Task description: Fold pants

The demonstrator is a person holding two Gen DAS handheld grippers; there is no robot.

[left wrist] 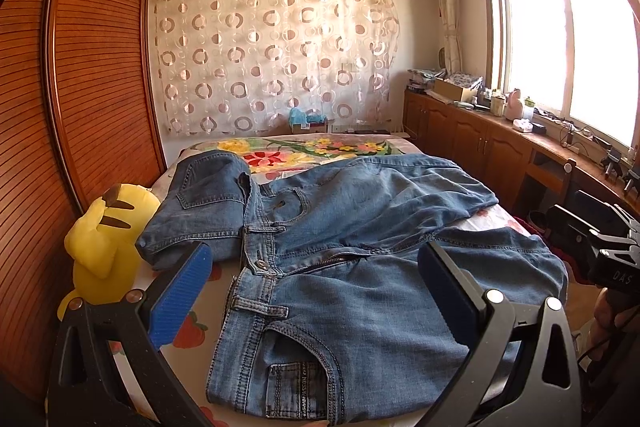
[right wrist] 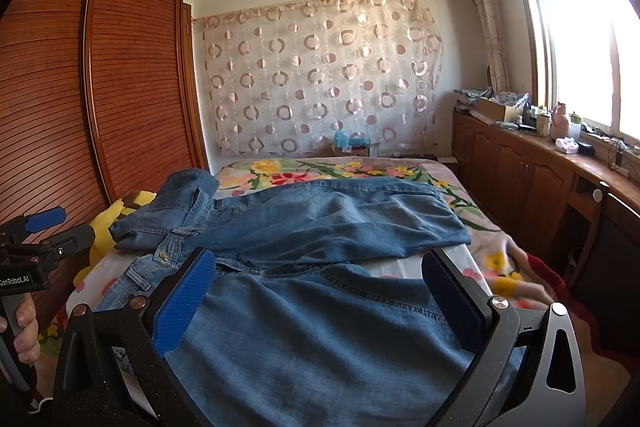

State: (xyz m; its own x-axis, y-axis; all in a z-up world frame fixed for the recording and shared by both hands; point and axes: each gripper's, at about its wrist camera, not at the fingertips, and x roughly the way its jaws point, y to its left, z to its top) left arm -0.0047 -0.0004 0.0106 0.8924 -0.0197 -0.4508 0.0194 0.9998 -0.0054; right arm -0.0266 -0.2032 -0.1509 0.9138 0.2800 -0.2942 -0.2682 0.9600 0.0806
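Observation:
Blue denim pants (left wrist: 340, 267) lie spread on the bed, waistband to the left, legs running right. The far leg is bent and rumpled, with part of the waist flipped over at the far left. My left gripper (left wrist: 316, 267) is open and empty, held above the near waistband and front pocket. My right gripper (right wrist: 320, 275) is open and empty above the near leg of the pants (right wrist: 320, 327). The left gripper also shows at the left edge of the right wrist view (right wrist: 44, 227), and the right gripper at the right edge of the left wrist view (left wrist: 612, 247).
The bed has a floral sheet (left wrist: 320, 149). A yellow plush toy (left wrist: 104, 247) lies at the bed's left edge against a wooden slatted wardrobe (left wrist: 80, 87). Low wooden cabinets (left wrist: 480, 139) with clutter run under the window on the right.

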